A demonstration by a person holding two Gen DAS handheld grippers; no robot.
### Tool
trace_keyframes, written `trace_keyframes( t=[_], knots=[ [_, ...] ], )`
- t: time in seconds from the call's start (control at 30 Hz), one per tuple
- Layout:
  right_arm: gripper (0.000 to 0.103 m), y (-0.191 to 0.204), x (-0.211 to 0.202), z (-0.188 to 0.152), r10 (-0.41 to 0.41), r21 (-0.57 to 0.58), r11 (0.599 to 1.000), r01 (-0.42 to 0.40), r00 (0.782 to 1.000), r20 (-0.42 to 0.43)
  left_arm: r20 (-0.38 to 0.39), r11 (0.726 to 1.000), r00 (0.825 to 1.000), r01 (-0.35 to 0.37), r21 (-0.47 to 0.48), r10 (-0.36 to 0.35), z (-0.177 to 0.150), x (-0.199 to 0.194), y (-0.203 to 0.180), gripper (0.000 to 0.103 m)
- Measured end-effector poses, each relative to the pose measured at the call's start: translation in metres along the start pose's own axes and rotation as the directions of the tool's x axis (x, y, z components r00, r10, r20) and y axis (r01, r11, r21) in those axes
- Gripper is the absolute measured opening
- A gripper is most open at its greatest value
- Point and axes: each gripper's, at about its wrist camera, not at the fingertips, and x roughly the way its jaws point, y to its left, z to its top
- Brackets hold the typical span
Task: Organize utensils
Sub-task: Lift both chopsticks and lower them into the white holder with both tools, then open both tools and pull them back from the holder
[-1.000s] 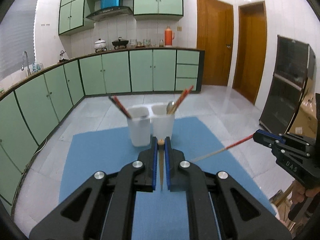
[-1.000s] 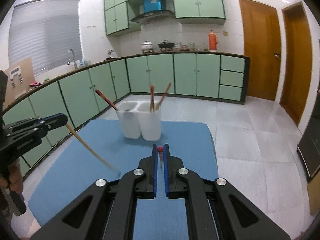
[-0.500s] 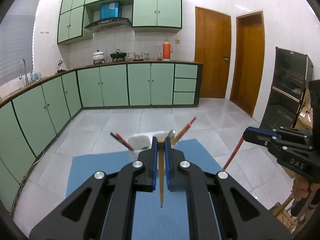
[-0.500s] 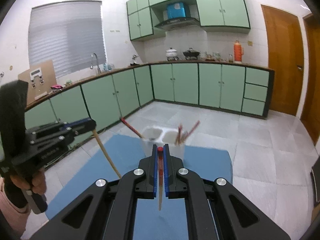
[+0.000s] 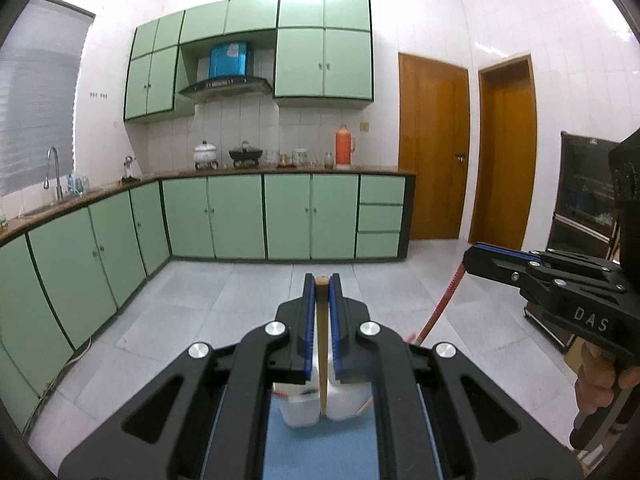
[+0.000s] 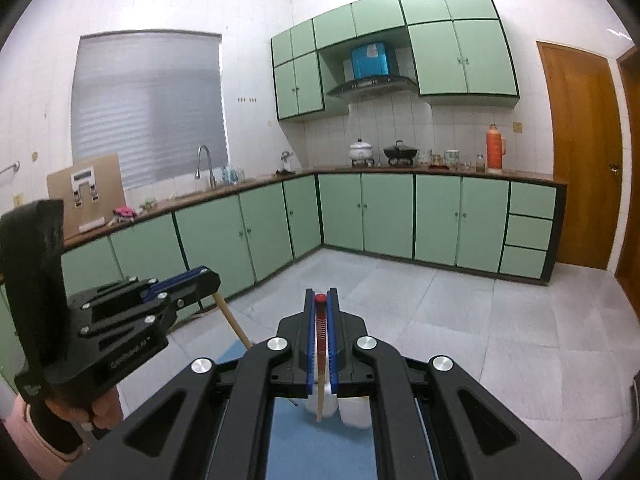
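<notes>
My left gripper [image 5: 322, 284] is shut on a plain wooden chopstick [image 5: 322, 344] that hangs down toward the white two-cup utensil holder [image 5: 304, 410] on the blue mat [image 5: 316, 452]. My right gripper [image 6: 321, 298] is shut on a red-topped chopstick [image 6: 320, 352] that hangs down over the same holder [image 6: 356, 412]. Each gripper shows in the other's view: the right one [image 5: 476, 258] with its red chopstick [image 5: 440, 304], the left one [image 6: 208, 280] with its wooden chopstick [image 6: 234, 322]. The holder is mostly hidden behind the gripper bodies.
Green kitchen cabinets [image 5: 280, 216] run along the far wall and the left side, with a sink [image 6: 204, 168] and pots on the counter. Wooden doors [image 5: 432, 152] stand at the right. A dark cabinet [image 5: 580, 200] stands at the far right. Grey tiled floor surrounds the mat.
Both grippers have risen and tilted up, so the holder dropped to the bottom of both views. The chopsticks now hang nearly upright over the holder. The grippers moved closer together.
</notes>
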Motion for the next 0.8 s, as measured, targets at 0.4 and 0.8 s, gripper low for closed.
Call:
trace_keyframes(
  t=[0.4,0.8],
  knots=[
    [0.005,-0.025,0.072,0.009,-0.068,-0.006,0.998,0.068,0.996,-0.06,-0.033,0.999,0.999,-0.041,0.011,0.041,0.006,0.084,0.004,0.006],
    [0.013,-0.045,0.115,-0.039,-0.041,0.061,0.997,0.053,0.983,-0.179,-0.168,0.999,0.985,-0.044,0.0,0.044,-0.04,0.133,0.021,0.01]
  ],
)
